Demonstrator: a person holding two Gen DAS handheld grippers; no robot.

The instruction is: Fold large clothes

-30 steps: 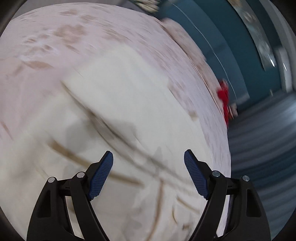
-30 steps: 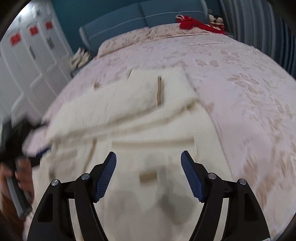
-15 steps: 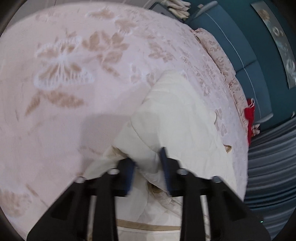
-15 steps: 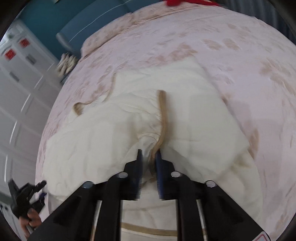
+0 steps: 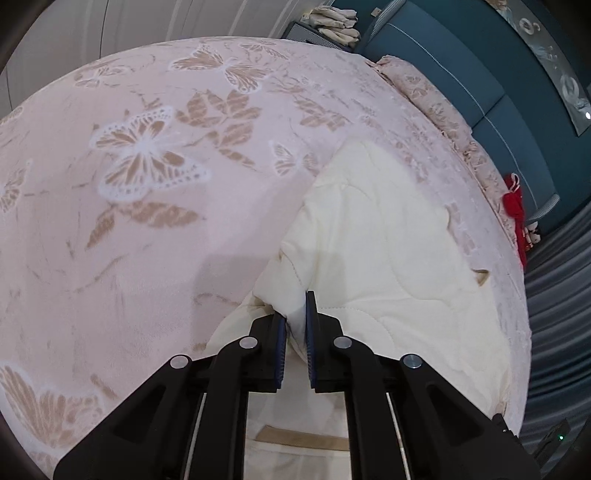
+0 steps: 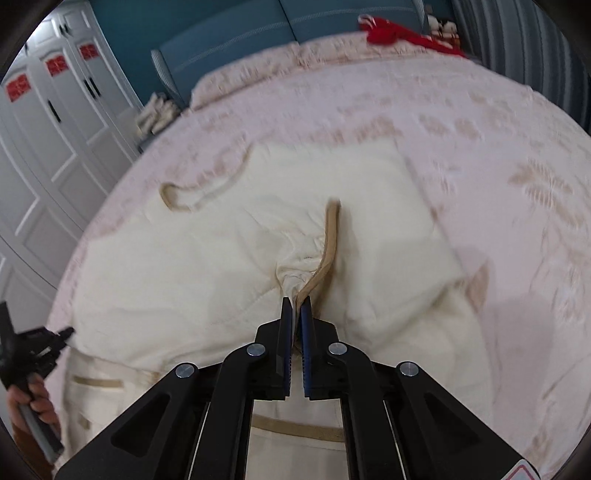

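Observation:
A large cream quilted garment [image 5: 384,236] with tan trim lies on the pink bed; it also shows in the right wrist view [image 6: 229,258]. My left gripper [image 5: 295,317] is shut on a bunched edge of the garment at its left side. My right gripper [image 6: 296,306] is shut on a gathered fold next to a tan strap [image 6: 328,236] near the garment's middle. The left gripper [image 6: 55,339] and the hand holding it show at the left edge of the right wrist view.
The bedspread [image 5: 147,177] is pink with butterfly and leaf patterns. A red item [image 6: 399,31] lies by the teal headboard [image 6: 236,40]. White wardrobe doors [image 6: 55,110] stand left of the bed. Folded cloths [image 5: 332,22] sit on a side stand.
Both grippers went from wide open above the garment to shut on folds of it. The garment has bunched at both grip points.

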